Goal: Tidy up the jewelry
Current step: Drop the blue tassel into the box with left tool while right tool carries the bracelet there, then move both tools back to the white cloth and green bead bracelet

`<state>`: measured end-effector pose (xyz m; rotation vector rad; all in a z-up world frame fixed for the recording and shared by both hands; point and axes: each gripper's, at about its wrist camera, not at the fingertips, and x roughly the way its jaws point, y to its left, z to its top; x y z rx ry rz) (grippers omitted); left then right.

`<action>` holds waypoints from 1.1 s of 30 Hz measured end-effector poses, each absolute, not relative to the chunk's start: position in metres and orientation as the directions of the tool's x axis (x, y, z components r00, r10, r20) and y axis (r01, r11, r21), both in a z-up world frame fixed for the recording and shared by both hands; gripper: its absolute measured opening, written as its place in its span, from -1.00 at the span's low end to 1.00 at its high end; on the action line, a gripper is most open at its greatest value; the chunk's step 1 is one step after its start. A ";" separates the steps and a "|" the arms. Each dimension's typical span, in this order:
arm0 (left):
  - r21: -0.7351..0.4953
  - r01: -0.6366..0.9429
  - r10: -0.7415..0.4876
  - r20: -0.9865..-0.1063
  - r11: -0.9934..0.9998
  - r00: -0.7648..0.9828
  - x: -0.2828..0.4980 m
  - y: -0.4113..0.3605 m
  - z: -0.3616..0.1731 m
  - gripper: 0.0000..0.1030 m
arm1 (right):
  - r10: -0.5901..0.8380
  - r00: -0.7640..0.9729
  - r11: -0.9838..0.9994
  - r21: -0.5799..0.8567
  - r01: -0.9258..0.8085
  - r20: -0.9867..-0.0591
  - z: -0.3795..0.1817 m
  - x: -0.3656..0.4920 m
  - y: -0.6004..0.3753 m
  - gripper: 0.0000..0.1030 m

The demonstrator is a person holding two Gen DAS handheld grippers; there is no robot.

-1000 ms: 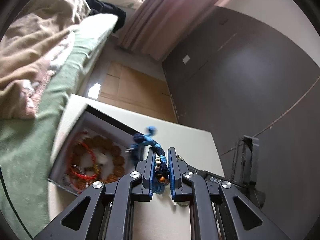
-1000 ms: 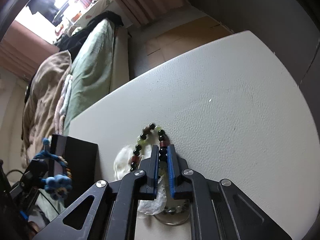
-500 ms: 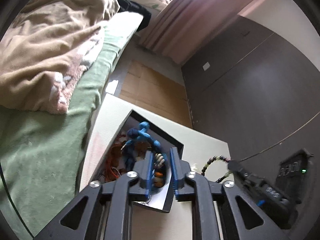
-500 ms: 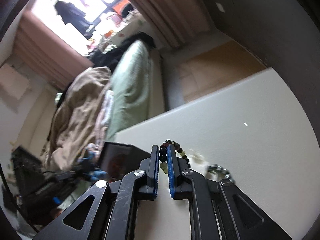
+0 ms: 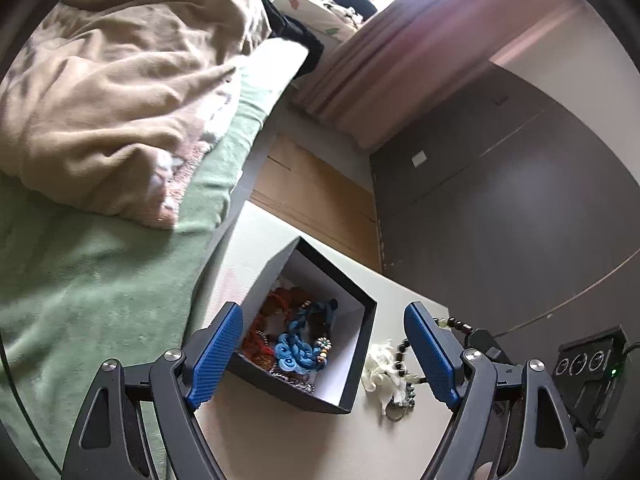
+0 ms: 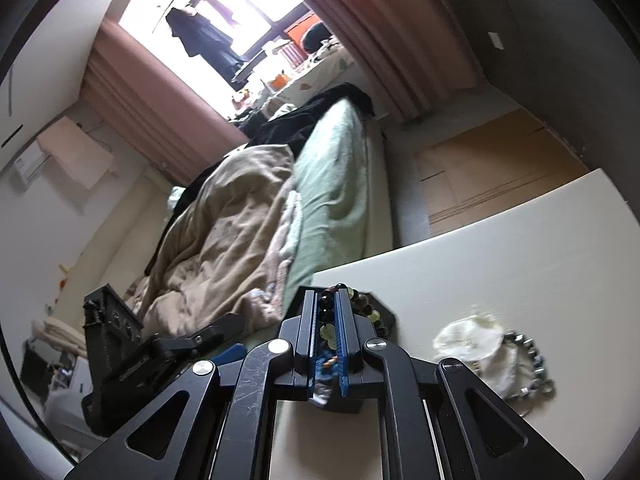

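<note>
1. Left gripper (image 5: 322,354): jaws just opened, nothing between them; blue knotted bracelet (image 5: 298,344) lies in the black box (image 5: 362,344).
2. Right gripper (image 6: 325,334): clamped on the beaded bracelet (image 6: 362,306), lifted clear; dangling beads may snag the box rim.
3. Only the left view shows the box interior; the right shows the cream piece (image 6: 474,344) on the table (image 6: 520,264).

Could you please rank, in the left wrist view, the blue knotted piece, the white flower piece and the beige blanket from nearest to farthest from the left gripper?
From the left gripper:
1. Blue knotted piece, between the open jaws, inside the black box.
2. White flower piece, on the table right of the box.
3. Beige blanket, far off on the bed, upper left.
</note>
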<state>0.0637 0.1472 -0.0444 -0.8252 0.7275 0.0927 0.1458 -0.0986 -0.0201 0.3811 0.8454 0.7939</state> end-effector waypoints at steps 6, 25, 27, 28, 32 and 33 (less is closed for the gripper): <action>-0.635 -0.356 -0.172 -0.617 0.686 0.768 0.054 0.158 -0.039 0.61 | 0.798 0.354 0.602 0.620 -0.503 -0.488 -0.024 0.136 -0.071 -0.81; -0.587 -0.343 -0.141 -0.624 0.733 0.768 0.049 0.147 -0.029 0.61 | 0.710 0.315 0.701 0.590 -0.401 -0.629 -0.054 0.147 -0.075 0.76; -0.583 -0.338 -0.144 -0.628 0.739 0.765 0.049 0.142 -0.029 0.61 | 0.687 0.337 0.724 0.571 -0.386 -0.644 -0.051 0.148 -0.086 0.83; -0.580 -0.335 -0.147 -0.629 0.743 0.763 0.049 0.139 -0.029 0.61 | 0.676 0.351 0.735 0.563 -0.378 -0.648 -0.050 0.148 -0.092 0.85; -0.561 -0.313 -0.157 -0.637 0.766 0.755 0.050 0.126 -0.028 0.61 | 0.647 0.394 0.762 0.554 -0.335 -0.653 -0.048 0.148 -0.119 1.00; -0.558 -0.306 -0.161 -0.637 0.771 0.754 0.051 0.123 -0.028 0.61 | 0.640 0.398 0.768 0.551 -0.326 -0.657 -0.049 0.148 -0.126 1.00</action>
